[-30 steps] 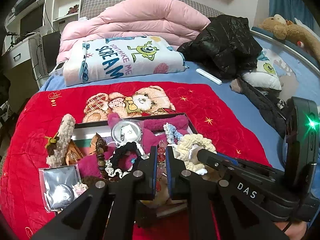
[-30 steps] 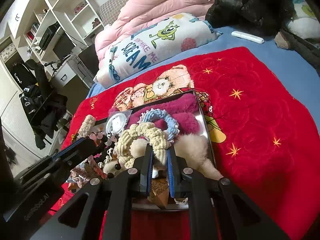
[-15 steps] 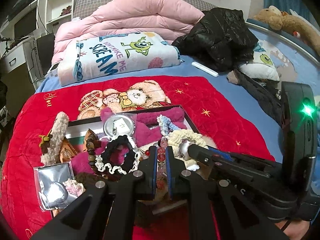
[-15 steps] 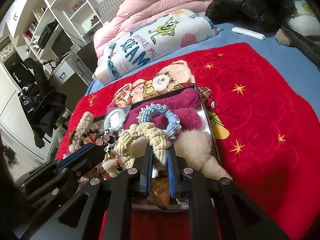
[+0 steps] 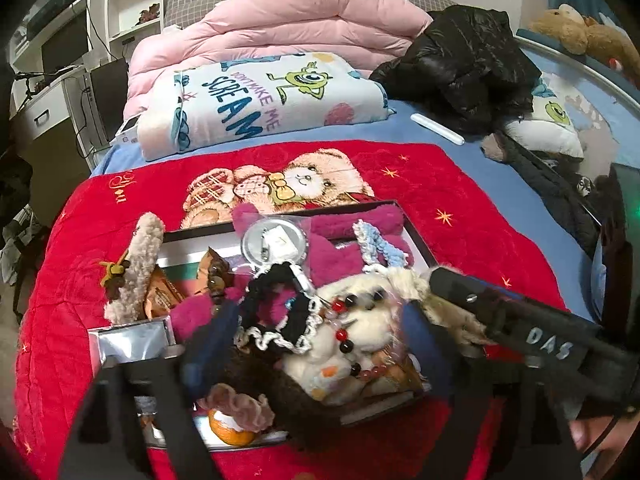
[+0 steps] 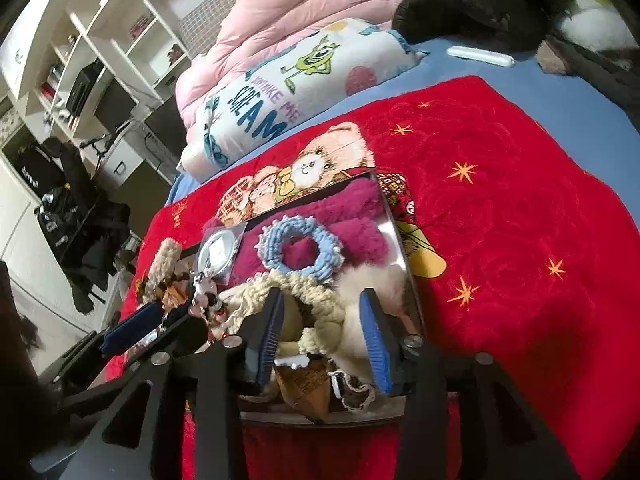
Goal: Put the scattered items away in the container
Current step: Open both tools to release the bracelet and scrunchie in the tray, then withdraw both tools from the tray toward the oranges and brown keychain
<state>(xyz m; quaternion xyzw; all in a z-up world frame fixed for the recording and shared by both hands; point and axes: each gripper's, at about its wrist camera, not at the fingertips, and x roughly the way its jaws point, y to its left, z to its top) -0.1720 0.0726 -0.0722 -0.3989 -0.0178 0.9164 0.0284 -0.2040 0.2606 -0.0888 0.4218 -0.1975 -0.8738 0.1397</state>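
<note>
A dark-rimmed tray (image 5: 421, 240) sits on the red blanket, piled with hair ties and small trinkets. My left gripper (image 5: 320, 340) hangs over its near half, jaws opening wide. A red-and-black bead bracelet (image 5: 345, 334) lies loose between them on a white plush (image 5: 372, 320), beside a black lace-edged scrunchie (image 5: 276, 300). My right gripper (image 6: 322, 340) is over the tray's (image 6: 401, 240) near right corner, jaws opening. A cream knitted scrunchie (image 6: 308, 300) rests between its blue pads (image 6: 374, 344), which stand clear of it. A blue scrunchie (image 6: 304, 248) lies on magenta plush behind.
A fuzzy beige hair clip (image 5: 136, 264) leans over the tray's left rim, with a silver foil packet (image 5: 132, 340) at the near left. Behind the red blanket (image 5: 460, 184) are a folded cartoon blanket (image 5: 260, 104), a pink quilt, a black jacket (image 5: 468, 68) and a white stick (image 5: 438, 135).
Both grippers' jaws have gone from shut to apart. The left one let go of the bead bracelet, which now lies on the white plush. The right one released the cream scrunchie.
</note>
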